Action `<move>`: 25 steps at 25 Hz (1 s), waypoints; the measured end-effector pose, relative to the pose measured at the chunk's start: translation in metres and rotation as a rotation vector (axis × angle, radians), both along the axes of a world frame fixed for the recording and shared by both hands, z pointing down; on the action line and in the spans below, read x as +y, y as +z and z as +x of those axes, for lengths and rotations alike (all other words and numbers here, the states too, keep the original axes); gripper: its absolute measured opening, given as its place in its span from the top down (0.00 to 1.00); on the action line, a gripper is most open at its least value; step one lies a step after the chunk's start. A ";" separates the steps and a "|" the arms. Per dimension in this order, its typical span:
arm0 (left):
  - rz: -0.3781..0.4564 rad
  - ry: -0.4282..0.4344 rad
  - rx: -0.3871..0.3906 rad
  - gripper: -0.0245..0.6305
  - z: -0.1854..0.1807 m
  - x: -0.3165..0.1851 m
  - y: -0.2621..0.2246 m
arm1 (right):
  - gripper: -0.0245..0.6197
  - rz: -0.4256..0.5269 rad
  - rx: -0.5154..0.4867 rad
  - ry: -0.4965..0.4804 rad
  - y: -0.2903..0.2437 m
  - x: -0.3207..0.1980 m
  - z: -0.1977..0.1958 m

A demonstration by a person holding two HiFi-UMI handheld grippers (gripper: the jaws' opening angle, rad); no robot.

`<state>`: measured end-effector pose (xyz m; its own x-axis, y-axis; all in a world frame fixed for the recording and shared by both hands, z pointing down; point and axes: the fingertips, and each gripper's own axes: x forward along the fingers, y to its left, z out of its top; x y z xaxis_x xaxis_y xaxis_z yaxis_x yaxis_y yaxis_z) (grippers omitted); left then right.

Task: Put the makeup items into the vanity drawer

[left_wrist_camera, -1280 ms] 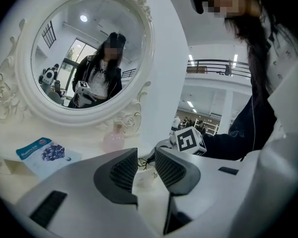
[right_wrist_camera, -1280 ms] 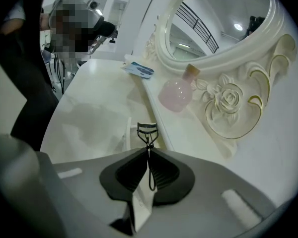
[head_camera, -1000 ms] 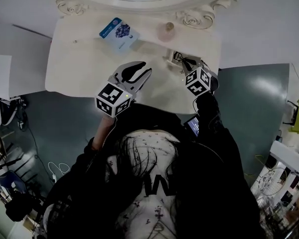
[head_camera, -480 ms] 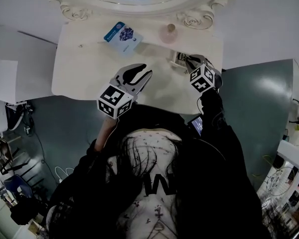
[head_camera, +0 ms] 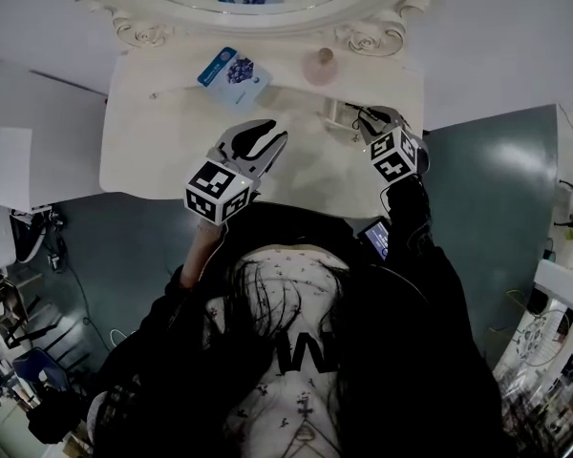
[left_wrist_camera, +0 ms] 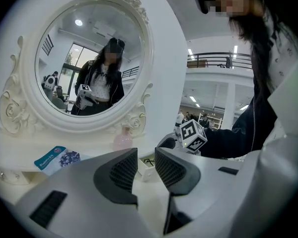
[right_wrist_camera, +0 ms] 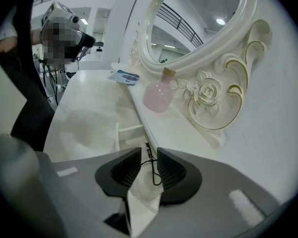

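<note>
Probably light, springy and slick, the thin black wire eyelash curler lies in the open vanity drawer, best pinched at its loop handles, under the right gripper, whose jaws have just been opening and hold nothing, while the left gripper hovers parted and empty.

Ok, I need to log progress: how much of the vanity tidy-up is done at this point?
Done: a thin black item lies in the open drawer. In hand: nothing; the fingers of the right gripper have just been opening above it, not pressing it, and the left gripper is open and empty. Left: the blue packet and pink bottle on the vanity top.
</note>
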<state>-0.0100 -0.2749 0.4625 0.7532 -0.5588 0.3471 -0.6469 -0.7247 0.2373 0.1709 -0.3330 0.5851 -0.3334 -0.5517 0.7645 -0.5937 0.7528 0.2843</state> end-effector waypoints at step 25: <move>-0.031 0.059 -0.003 0.80 0.066 0.021 0.014 | 0.86 0.137 -0.355 0.069 -0.069 0.055 -0.030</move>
<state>0.0558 -0.2536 0.4764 0.7837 -0.5022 0.3656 -0.6037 -0.7543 0.2581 0.1408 -0.2783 0.5162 -0.5227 -0.6710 0.5258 -0.7210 0.6771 0.1475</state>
